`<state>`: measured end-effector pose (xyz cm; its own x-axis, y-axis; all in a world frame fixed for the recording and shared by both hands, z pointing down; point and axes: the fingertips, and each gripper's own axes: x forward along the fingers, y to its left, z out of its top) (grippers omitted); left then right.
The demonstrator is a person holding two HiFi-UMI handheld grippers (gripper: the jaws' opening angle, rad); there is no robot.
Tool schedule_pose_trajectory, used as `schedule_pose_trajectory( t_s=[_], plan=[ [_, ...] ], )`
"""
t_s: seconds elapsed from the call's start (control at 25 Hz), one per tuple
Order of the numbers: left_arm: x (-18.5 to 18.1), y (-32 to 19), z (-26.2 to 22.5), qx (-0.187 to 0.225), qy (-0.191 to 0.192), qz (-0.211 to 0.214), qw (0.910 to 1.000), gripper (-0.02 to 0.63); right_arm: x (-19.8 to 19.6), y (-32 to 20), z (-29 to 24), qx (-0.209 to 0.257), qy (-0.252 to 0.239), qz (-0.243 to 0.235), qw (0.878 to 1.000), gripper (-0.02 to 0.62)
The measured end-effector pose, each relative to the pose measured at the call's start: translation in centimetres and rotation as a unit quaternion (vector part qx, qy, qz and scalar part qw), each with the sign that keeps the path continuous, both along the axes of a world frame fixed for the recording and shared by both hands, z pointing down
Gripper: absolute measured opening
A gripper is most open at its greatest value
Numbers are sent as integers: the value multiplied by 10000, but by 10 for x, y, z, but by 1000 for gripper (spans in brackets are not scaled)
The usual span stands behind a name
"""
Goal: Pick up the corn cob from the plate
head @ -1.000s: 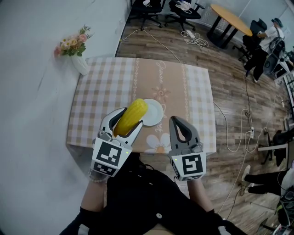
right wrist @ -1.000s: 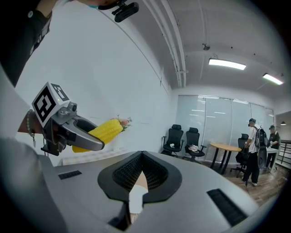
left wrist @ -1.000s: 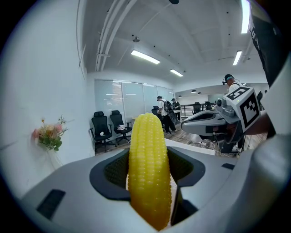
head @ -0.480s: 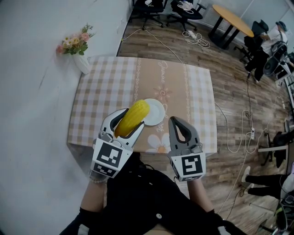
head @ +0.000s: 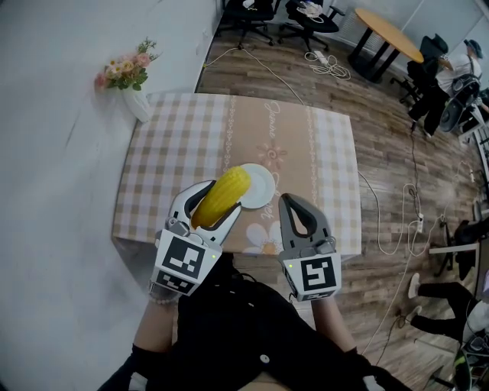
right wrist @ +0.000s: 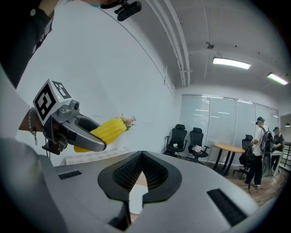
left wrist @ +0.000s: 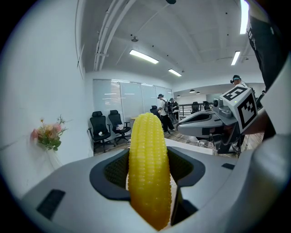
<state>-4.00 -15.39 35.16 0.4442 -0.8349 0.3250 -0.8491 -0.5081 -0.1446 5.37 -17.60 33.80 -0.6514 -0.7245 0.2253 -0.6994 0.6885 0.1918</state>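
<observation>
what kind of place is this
Most likely an open office or lab: black office chairs and a round wooden table stand on the wood floor, cables trail across it, and strip lights run along the ceiling.

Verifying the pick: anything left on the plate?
The plate is bare white where visible. In the head view the corn, shut in the left gripper, covers its left edge, so that strip cannot be checked.

An office: swivel chairs (head: 248, 14) at 12 o'clock, round table (head: 386, 32) at 1 o'clock, glass partitions (left wrist: 122, 98), ceiling strip lights (left wrist: 143, 56).
</observation>
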Motion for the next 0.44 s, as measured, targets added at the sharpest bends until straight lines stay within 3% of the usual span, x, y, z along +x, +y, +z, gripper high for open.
schedule_pose_trajectory(
  t_s=[0.44],
  plan=[
    [1,2,5,-58,-73,45,9999,255,-4,2,4,-71,46,-68,9999,40]
  ],
)
